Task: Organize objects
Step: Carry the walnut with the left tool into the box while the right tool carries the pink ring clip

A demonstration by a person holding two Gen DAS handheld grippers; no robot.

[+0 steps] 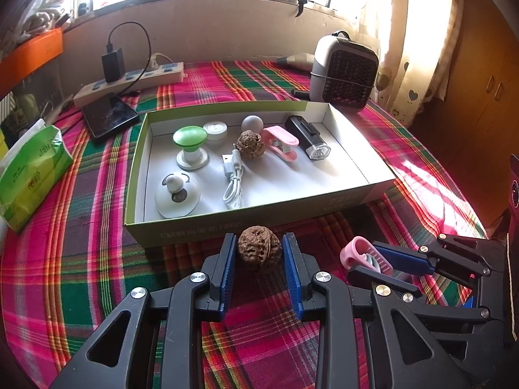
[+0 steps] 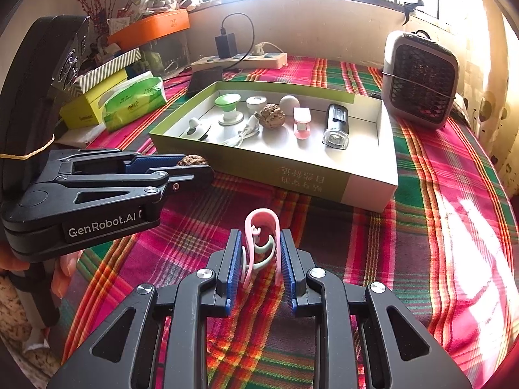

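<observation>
My left gripper (image 1: 259,248) has its blue pads on both sides of a brown walnut (image 1: 258,247), low over the plaid cloth just before the box. In the right wrist view the left gripper (image 2: 191,165) shows side-on with the walnut (image 2: 191,160) at its tip. My right gripper (image 2: 261,253) is shut on a pink and pale green clip (image 2: 262,243); the clip also shows in the left wrist view (image 1: 360,254). The shallow green-and-white box (image 1: 223,223) holds a second walnut (image 1: 249,144), a white cable (image 1: 233,178), a pink clip (image 1: 280,142) and a black light (image 1: 308,136).
A small grey heater (image 1: 343,71) stands behind the box at the right. A power strip (image 1: 129,81), a black phone (image 1: 110,115) and a green tissue pack (image 1: 29,171) lie at the left. An orange box (image 2: 149,27) sits on stacked items far left.
</observation>
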